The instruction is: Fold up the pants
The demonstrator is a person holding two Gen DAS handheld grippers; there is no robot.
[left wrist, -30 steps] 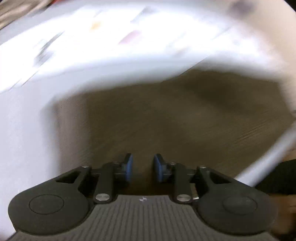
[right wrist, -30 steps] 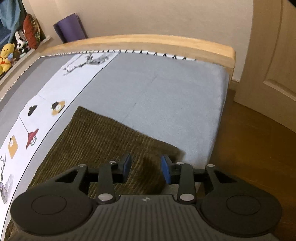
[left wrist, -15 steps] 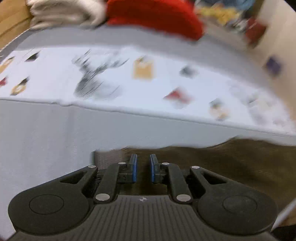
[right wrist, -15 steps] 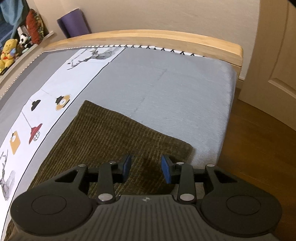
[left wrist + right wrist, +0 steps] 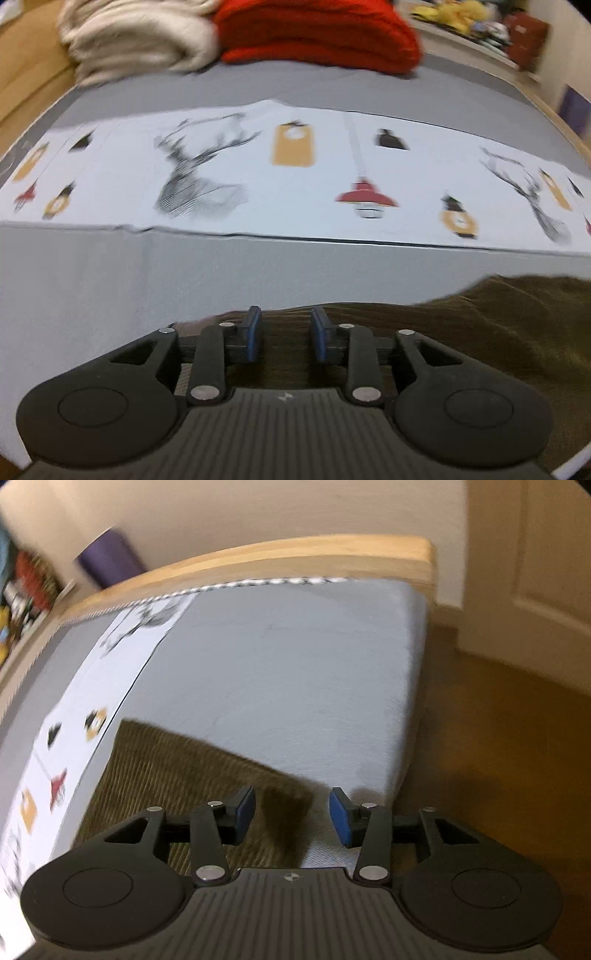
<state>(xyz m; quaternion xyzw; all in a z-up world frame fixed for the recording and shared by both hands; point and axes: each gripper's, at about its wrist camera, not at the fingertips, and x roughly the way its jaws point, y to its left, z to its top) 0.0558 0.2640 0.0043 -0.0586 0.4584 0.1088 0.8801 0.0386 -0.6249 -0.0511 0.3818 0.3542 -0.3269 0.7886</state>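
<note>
A grey bed [image 5: 295, 686] with a printed white strip [image 5: 295, 177] holds the brown pants [image 5: 177, 760], lying flat near its front edge. The left gripper [image 5: 286, 334] and right gripper [image 5: 291, 816] both hover with jaws apart, empty. The pants look partly folded; how many folds remain is unclear.
</note>
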